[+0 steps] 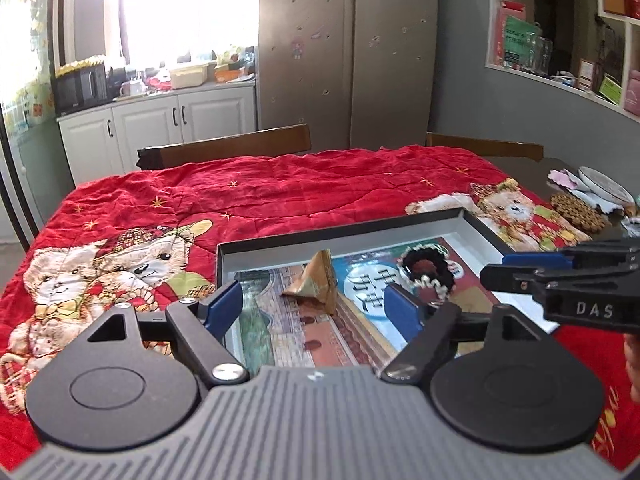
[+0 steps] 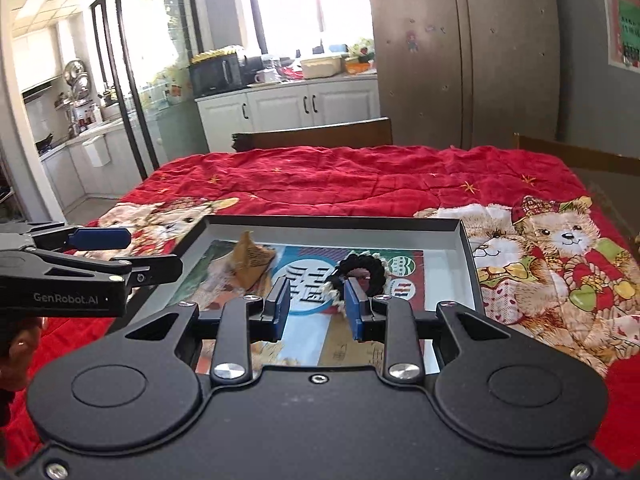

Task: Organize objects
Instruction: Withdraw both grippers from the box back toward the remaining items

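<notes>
shallow grey cardboard tray (image 2: 466, 248) on red teddy-print quilt (image 2: 360, 176); inside it folded tan paper pyramid (image 2: 250, 258), black knitted scrunchie (image 2: 370, 270). left gripper (image 1: 316, 306) fingers released, "genrobot.ai"; right gripper (image 2: 316, 310) fingers narrow, empty.

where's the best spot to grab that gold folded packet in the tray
Probably the raised peak of the gold folded packet, from above. It stands like a small pyramid on the tray floor, so its top narrows enough for the open left gripper.

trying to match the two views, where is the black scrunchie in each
Left wrist view: black scrunchie in the tray, right of centre.
Right wrist view: black scrunchie in the tray, centre, just beyond the fingertips.
Shared landmark: folded tan paper packet, to its left in both.
</notes>
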The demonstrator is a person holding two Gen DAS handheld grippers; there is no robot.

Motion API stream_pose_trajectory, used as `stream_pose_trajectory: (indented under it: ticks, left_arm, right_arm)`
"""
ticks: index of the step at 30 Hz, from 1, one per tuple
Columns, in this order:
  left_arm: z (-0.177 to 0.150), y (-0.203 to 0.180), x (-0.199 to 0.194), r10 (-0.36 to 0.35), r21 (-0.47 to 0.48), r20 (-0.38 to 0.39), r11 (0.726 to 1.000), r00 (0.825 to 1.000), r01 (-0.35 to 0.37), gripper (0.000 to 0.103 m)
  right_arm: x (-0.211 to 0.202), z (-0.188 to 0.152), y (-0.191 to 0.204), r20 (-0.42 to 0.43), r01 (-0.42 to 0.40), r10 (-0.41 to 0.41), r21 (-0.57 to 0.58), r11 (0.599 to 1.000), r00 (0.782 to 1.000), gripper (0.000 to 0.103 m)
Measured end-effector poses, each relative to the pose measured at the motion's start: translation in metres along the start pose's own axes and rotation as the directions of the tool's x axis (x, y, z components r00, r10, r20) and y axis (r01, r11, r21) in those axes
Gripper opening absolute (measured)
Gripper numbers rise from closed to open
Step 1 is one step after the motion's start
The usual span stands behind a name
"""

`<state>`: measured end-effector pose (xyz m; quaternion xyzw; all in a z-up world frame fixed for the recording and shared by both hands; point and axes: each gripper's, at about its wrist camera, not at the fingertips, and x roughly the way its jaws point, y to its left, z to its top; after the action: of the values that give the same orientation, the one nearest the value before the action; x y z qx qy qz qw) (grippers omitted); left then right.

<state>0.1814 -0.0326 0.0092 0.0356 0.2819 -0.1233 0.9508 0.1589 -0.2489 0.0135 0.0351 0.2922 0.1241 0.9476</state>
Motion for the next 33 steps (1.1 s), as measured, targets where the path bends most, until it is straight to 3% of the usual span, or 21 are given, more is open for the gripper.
stream_pose_trajectory:
  ticks: [8,20,33]
  left_arm:
    - [-0.019,-0.004,-0.036,0.022,0.033,0.018,0.999,1.000,-0.023,0.089]
    - [-0.052,-0.003,-0.070,-0.023,0.022,-0.014,0.999,1.000,0.023,0.091]
    - [-0.082,-0.007,-0.092,-0.060,0.037,-0.032,0.997,0.998,0.061,0.092]
  right_arm:
    - [-0.043,-0.025,0.019,0.010,-0.013,0.014,-0.084,0.996,1.000,0.033]
    - [-0.085,-0.067,0.038,-0.005,-0.053,0.053,-0.154,0.987,0.999,0.034]
    - [-0.104,-0.102,0.026,-0.043,-0.031,0.026,-0.121,0.992,0.999,0.035]
